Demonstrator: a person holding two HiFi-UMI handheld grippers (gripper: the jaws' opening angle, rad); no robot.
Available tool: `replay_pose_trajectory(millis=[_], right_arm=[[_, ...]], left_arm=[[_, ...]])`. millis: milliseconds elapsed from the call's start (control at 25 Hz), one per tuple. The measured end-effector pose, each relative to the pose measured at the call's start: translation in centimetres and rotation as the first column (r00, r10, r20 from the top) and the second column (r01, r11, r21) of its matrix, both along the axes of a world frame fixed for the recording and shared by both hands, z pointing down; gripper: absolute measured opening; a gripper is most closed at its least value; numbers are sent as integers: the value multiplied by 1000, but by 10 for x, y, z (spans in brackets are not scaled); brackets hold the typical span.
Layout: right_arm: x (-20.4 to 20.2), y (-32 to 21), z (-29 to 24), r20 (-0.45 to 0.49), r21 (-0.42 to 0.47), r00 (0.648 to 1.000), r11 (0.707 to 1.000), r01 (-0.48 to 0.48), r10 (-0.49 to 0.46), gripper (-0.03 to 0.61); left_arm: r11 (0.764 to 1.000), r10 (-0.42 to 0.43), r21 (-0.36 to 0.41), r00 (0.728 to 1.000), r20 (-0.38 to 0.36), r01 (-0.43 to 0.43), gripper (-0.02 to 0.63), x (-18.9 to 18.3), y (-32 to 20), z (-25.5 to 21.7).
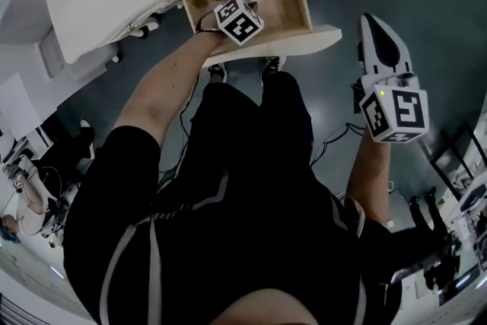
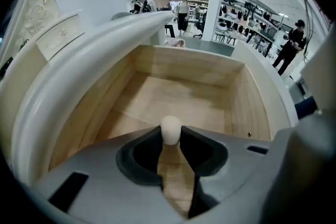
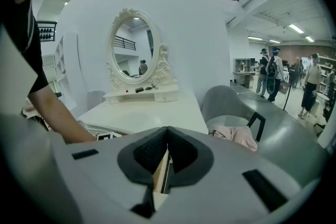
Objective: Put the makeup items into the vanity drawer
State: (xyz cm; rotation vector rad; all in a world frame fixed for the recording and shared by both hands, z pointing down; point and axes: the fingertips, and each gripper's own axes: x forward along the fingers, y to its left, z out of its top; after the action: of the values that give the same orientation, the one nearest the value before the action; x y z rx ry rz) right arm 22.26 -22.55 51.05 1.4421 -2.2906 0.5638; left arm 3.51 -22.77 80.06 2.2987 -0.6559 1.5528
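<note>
The left gripper (image 2: pixel 170 140) grips a small, rounded white makeup item (image 2: pixel 170 129) between its jaw tips, both pads touching it. It hangs inside the open wooden drawer (image 2: pixel 178 68), whose bare floor spreads toward 12 o'clock. In the head view this gripper sits in the drawer at 12 o'clock.

The right gripper (image 3: pixel 167 136) is empty, its jaws all but together, out at 3 o'clock over the floor. It faces the white vanity top (image 3: pixel 152 115), with an oval mirror (image 3: pixel 134 47) at 11 o'clock.
</note>
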Motion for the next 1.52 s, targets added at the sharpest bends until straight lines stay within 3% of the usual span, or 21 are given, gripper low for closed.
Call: replay_pose_trajectory(millis=[200,440,600,880,1120,1280,1520], right_arm=[[9,0,4,1,-7,1000,1000,-25,25,5],[6,3,1,14,0,1000,1000,-11,11,5],[6,5,-2,13,9,1000,1000,-2,2,5],[6,7,-19,17,39,1000,999,-2,1,5],[3,6,-37,35,73,999,997,11,-13,5],[-6,4,-54,49,103,997,994,46,-52,5],[-21,-8,-82,55,160,993,983,94,-104,5]], left_arm=[[997,77,11,997,29,-78,112,4,1,0],[996,91,7,996,18,-91,131,5,0,-1],[998,65,-6,997,-31,-65,146,9,2,-5],[996,85,35,996,-28,-84,167,7,3,-19],[993,103,65,991,-81,-98,167,13,8,-58],[997,68,-14,984,-166,-71,167,15,20,-85],[999,8,45,973,-229,2,167,6,15,-137]])
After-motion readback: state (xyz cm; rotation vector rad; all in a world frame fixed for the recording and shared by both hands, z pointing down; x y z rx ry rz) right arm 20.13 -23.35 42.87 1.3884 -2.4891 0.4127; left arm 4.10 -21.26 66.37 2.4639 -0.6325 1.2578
